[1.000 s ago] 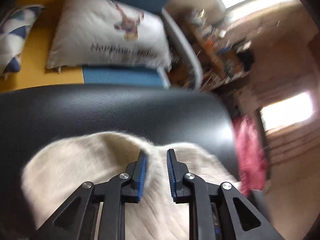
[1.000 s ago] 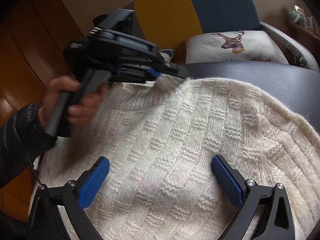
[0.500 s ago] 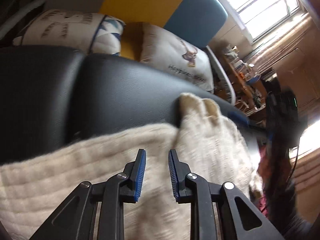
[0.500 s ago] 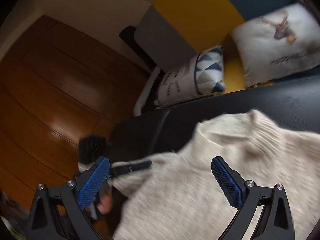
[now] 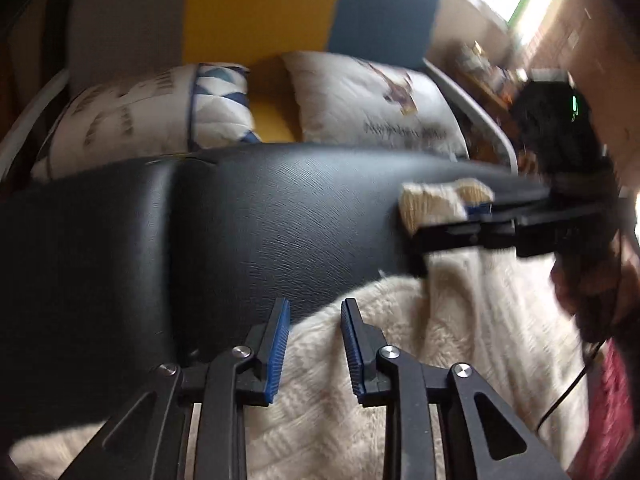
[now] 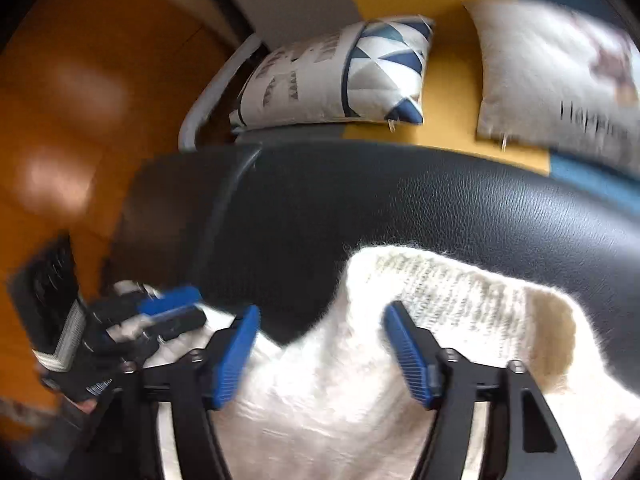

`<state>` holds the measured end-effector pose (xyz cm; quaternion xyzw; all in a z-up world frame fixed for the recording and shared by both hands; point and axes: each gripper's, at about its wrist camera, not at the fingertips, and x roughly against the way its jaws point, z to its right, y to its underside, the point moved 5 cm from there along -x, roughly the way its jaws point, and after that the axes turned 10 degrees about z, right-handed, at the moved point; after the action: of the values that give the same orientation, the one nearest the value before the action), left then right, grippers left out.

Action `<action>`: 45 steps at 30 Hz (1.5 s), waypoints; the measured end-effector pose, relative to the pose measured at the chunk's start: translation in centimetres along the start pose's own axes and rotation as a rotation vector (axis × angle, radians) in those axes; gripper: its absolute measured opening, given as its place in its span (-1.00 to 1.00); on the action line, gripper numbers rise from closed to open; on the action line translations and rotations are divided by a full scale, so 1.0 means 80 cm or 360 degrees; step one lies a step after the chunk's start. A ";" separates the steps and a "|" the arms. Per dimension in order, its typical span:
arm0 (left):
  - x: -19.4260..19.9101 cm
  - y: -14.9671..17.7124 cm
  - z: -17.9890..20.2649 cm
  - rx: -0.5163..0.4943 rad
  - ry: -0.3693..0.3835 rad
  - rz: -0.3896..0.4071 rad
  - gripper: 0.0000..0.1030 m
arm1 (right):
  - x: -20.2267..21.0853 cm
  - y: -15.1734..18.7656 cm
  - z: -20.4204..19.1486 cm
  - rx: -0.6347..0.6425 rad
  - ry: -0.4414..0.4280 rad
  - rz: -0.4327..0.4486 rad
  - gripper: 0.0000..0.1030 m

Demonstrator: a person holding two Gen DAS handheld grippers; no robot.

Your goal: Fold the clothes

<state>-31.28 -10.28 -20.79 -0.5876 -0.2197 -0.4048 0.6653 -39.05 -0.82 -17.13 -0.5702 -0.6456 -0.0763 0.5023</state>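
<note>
Left wrist view: I see my left gripper (image 5: 314, 312) low over the near edge of a cream knitted sweater (image 5: 400, 380), where wool meets the black leather seat (image 5: 260, 220).
Left tongs: I read the jaws as parting, a narrow gap between the blue pads, no fold pinched there; the knit lies under them.
Right wrist view: my right gripper (image 6: 322, 318) points down at the same sweater (image 6: 380, 400), at a bunched ribbed edge.
Right tongs: the jaws are closing, the gap wide; wool sits between the pads, and I see neither pad pressing on it.
Sweater: spread on the black leather seat (image 6: 400, 208), most of it toward me, one ribbed end raised at the right of the left view, against the right gripper's fingers.
Backdrop: two printed cushions (image 5: 372, 100) rest on a yellow, blue and grey sofa (image 5: 260, 8) behind the seat; wooden floor (image 6: 80, 100) shows at left.
Sharpness: both views are blurred.
</note>
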 end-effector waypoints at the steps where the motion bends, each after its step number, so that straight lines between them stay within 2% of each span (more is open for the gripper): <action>1: -0.002 0.000 0.005 -0.0061 -0.0007 0.0005 -0.44 | 0.001 0.001 0.001 -0.0002 0.0011 0.0002 0.07; 2: -0.002 0.000 0.010 -0.0105 -0.0006 0.0000 -0.38 | 0.002 0.001 0.001 -0.0001 0.0012 0.0005 0.00; 4: -0.005 0.001 0.019 -0.0170 0.0004 -0.0025 -0.23 | 0.002 0.002 -0.002 -0.0003 -0.0004 0.0009 0.02; 6: -0.007 0.005 0.032 -0.0291 -0.0028 -0.0037 0.07 | 0.009 0.009 0.004 -0.0062 -0.0113 0.0017 0.25; 7: -0.008 0.007 0.039 -0.0356 -0.0047 -0.0042 0.09 | 0.009 0.011 0.005 -0.0072 -0.0153 0.0021 0.56; 8: -0.010 0.009 0.046 -0.0421 -0.0066 -0.0048 0.14 | 0.007 0.011 0.004 -0.0070 -0.0182 0.0024 0.78; 10: -0.011 0.011 0.054 -0.0486 -0.0080 -0.0049 0.19 | 0.004 0.013 0.003 -0.0067 -0.0239 0.0032 0.82; 12: -0.009 0.011 0.047 -0.0404 -0.0037 -0.0028 0.18 | 0.004 0.014 -0.003 -0.0019 -0.0213 0.0043 0.82; 13: -0.006 0.009 0.040 -0.0334 -0.0030 0.0002 0.12 | 0.005 0.016 -0.006 -0.0008 -0.0195 0.0052 0.82; 14: -0.002 0.008 0.032 -0.0264 -0.0035 0.0038 -0.18 | 0.005 0.017 -0.008 -0.0005 -0.0186 0.0057 0.82; 15: 0.001 0.009 0.025 -0.0200 -0.0028 0.0061 -0.58 | 0.005 0.017 -0.009 -0.0005 -0.0182 0.0061 0.82; 16: 0.004 0.009 0.018 -0.0139 -0.0018 0.0079 -0.74 | 0.005 0.018 -0.010 -0.0016 -0.0179 0.0065 0.82; 17: 0.008 0.010 0.010 -0.0066 -0.0010 0.0097 -0.79 | 0.006 0.019 -0.009 -0.0031 -0.0178 0.0068 0.82; 19: 0.014 0.014 -0.002 0.0031 -0.0031 0.0140 -0.82 | 0.007 0.018 -0.007 -0.0009 -0.0063 0.0068 0.43; 20: 0.018 0.016 -0.006 0.0063 -0.0049 0.0161 -0.82 | 0.009 0.018 -0.006 0.0015 0.0015 0.0070 -0.15; 22: 0.025 0.019 -0.013 0.0095 -0.0101 0.0195 -0.83 | 0.011 0.021 -0.005 0.0034 0.0072 0.0078 -0.57; 26: 0.037 0.018 -0.039 0.0185 -0.0243 0.0270 -0.84 | 0.017 0.024 -0.005 0.0037 0.0114 0.0127 -0.60; 28: 0.042 0.015 -0.057 0.0252 -0.0327 0.0311 -0.84 | 0.026 0.016 -0.007 0.0013 0.0081 0.0233 -0.70; 30: 0.032 0.015 -0.067 0.0279 -0.0354 0.0282 -0.83 | 0.032 0.008 -0.005 -0.0025 0.0068 0.0337 -0.78; 33: 0.021 0.012 -0.070 0.0254 -0.0388 0.0235 -0.81 | 0.006 0.013 0.017 -0.0079 0.0188 0.0302 -0.80; 35: 0.019 0.009 -0.067 0.0210 -0.0414 0.0213 -0.81 | 0.004 0.014 0.021 -0.0093 0.0173 0.0340 -0.88; 37: 0.017 0.003 -0.071 0.0250 -0.0394 0.0176 -0.76 | 0.006 0.015 0.023 -0.0123 0.0171 0.0357 -0.89; 38: 0.018 0.000 -0.075 0.0291 -0.0368 0.0158 -0.75 | 0.007 0.015 0.023 -0.0137 0.0174 0.0356 -0.89; 41: 0.043 -0.001 -0.088 0.0487 -0.0274 0.0171 -0.69 | 0.029 0.016 0.016 -0.0161 0.0155 0.0391 -0.70; 43: 0.076 0.004 -0.087 0.0595 -0.0203 0.0267 -0.70 | 0.063 0.030 0.012 -0.0183 0.0096 0.0460 -0.38; 44: 0.092 0.009 -0.080 0.0636 -0.0144 0.0304 -0.70 | 0.081 0.042 0.013 -0.0206 0.0064 0.0495 -0.01; 45: 0.108 0.016 -0.072 0.0671 -0.0074 0.0334 -0.66 | 0.097 0.056 0.015 -0.0229 0.0034 0.0529 0.14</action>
<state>-26.34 -18.24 -16.15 -0.4645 -0.2524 -0.2649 0.8064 -34.89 6.65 -14.12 -0.7028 -0.5299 -0.0443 0.4726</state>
